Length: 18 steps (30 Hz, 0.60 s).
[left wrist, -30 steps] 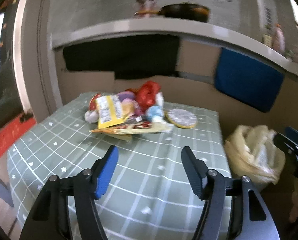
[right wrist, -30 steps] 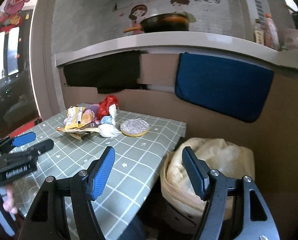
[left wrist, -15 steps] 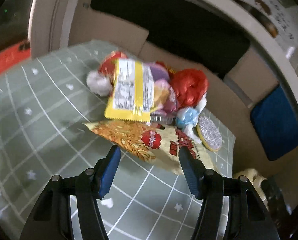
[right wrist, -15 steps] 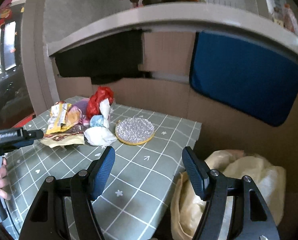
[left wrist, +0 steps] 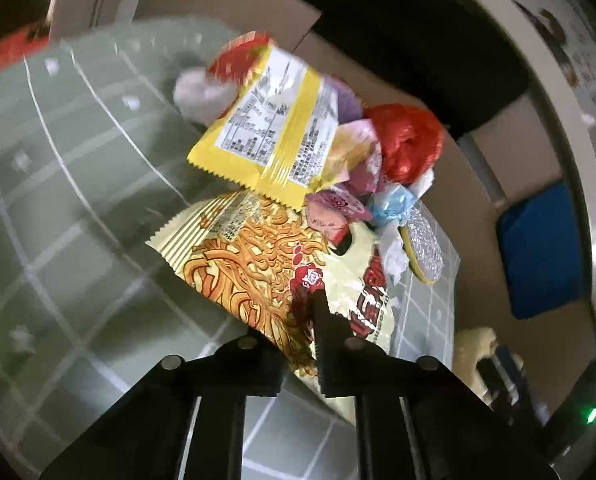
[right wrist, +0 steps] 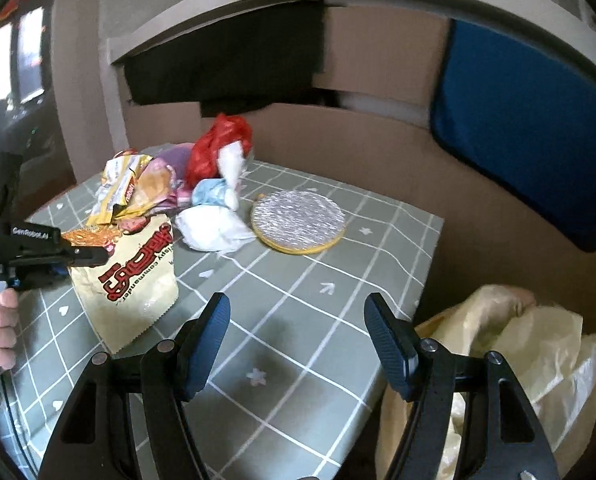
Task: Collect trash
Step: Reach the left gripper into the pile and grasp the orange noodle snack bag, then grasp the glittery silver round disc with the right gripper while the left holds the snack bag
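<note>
Left gripper [left wrist: 313,320] fingers clamped on noodle wrapper [left wrist: 258,272], lower centre of frame, at trash pile [right wrist: 178,184] on table [right wrist: 298,300]. Right gripper [right wrist: 298,340] fingers spread wide, nothing held, bottom centre, above table edge beside yellow bag [right wrist: 537,352].

A cream noodle-snack packet [right wrist: 132,280] lifts off the checked tablecloth [right wrist: 298,312], beside a heap of crumpled wrappers [right wrist: 170,184]; a yellowish trash bag [right wrist: 537,360] gapes alongside.

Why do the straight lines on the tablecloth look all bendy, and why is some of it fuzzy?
Left wrist view: the fisheye lens bows the tablecloth grid and darkens the corners; its far left edge smears, while the noodle packet in the left gripper stays sharp. Right wrist view: the counter edge curves, with soft shadows under the right gripper.
</note>
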{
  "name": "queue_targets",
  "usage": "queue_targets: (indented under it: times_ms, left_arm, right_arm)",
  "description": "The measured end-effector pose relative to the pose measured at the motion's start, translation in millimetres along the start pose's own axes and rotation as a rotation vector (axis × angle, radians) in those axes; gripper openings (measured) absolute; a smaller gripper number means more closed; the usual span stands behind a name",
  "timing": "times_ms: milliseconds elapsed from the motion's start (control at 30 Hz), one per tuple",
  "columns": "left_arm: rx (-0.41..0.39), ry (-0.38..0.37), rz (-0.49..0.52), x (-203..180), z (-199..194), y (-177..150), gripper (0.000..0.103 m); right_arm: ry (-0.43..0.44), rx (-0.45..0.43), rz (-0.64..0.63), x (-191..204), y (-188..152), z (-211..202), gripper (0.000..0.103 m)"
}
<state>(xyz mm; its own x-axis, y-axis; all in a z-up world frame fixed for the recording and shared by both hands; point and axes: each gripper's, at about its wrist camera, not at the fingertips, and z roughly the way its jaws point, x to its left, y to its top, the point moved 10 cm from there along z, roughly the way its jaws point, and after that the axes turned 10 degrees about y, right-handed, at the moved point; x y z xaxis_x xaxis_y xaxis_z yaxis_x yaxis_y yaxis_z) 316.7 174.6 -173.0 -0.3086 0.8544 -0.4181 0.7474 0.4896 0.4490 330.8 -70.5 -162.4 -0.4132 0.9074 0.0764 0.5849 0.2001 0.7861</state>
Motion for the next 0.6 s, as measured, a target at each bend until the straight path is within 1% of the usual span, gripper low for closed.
queue_targets:
  times_ms: [67,100,200,267,333,433,567,600]
  left_arm:
    - [-0.055,0.028,0.054,6,-17,2,0.011]
    - [-0.083,0.053,0.091,8,-27,2,0.011]
    - [-0.131,0.119,0.194,14,-47,1,0.011]
    - [-0.144,0.145,0.247,17,-54,-2,0.011]
    - [-0.126,0.148,0.284,16,-55,-7,0.011]
    - [-0.11,0.125,0.278,17,-54,-10,0.011]
    - [-0.128,0.097,0.227,20,-50,-5,0.011]
    - [-0.131,0.093,0.217,20,-48,-3,0.011]
  right_arm:
    - [0.017,0.004,-0.019,8,6,3,0.067]
    - [0.029,0.007,-0.024,11,9,5,0.067]
    - [0.055,0.022,-0.036,14,24,19,0.067]
    - [0.06,0.038,-0.027,8,35,34,0.067]
    - [0.074,0.069,-0.003,-1,46,57,0.067]
    - [0.085,0.113,0.041,-18,60,93,0.067]
    - [0.075,0.172,0.097,-46,68,137,0.067]
    - [0.069,0.191,0.11,-53,68,148,0.066]
